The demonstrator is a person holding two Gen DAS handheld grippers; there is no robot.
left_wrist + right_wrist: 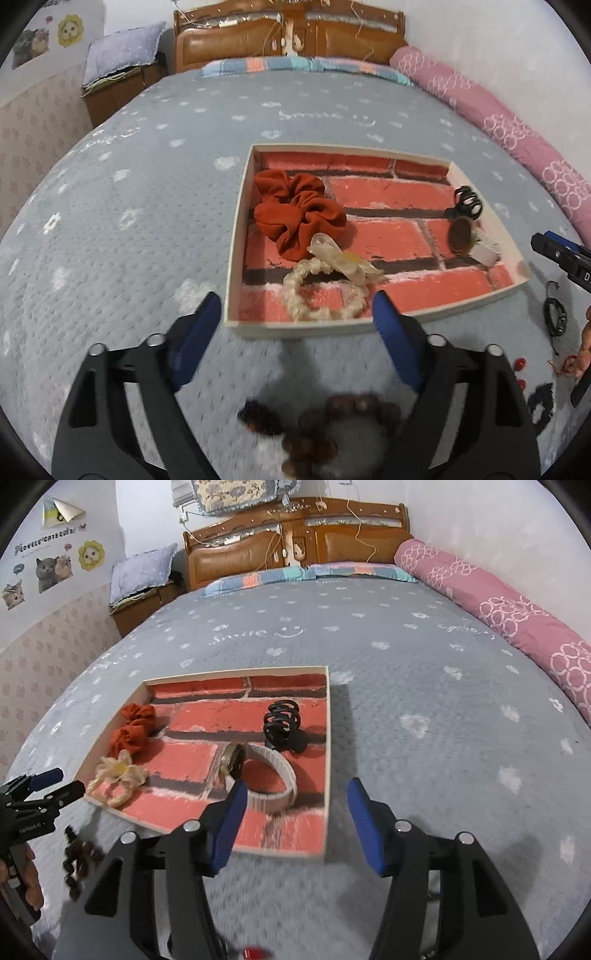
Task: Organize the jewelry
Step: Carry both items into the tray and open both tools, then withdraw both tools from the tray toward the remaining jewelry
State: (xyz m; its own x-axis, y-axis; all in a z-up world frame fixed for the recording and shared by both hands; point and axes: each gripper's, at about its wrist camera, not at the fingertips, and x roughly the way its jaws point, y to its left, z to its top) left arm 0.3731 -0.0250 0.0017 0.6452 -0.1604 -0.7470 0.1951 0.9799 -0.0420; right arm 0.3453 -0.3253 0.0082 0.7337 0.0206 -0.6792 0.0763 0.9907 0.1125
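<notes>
A shallow box [295,328] [326,738] with a red brick-pattern floor lies on the grey bed. In it are a rust scrunchie [295,212] [133,731], a cream flower hair tie [325,284] [118,775], a black claw clip [466,205] [282,725] and a watch with a pale band [469,240] [266,775]. My left gripper [295,317] is open, just before the box's near edge. A brown bead bracelet [325,428] [79,860] lies on the bed below it. My right gripper [293,808] is open over the box's near right corner.
Small black and red pieces [554,317] lie on the bed right of the box. A red bit [255,952] lies under the right gripper. A pink bolster [498,609] runs along the right wall. The wooden headboard [295,535] and a bedside cabinet [144,605] stand at the far end.
</notes>
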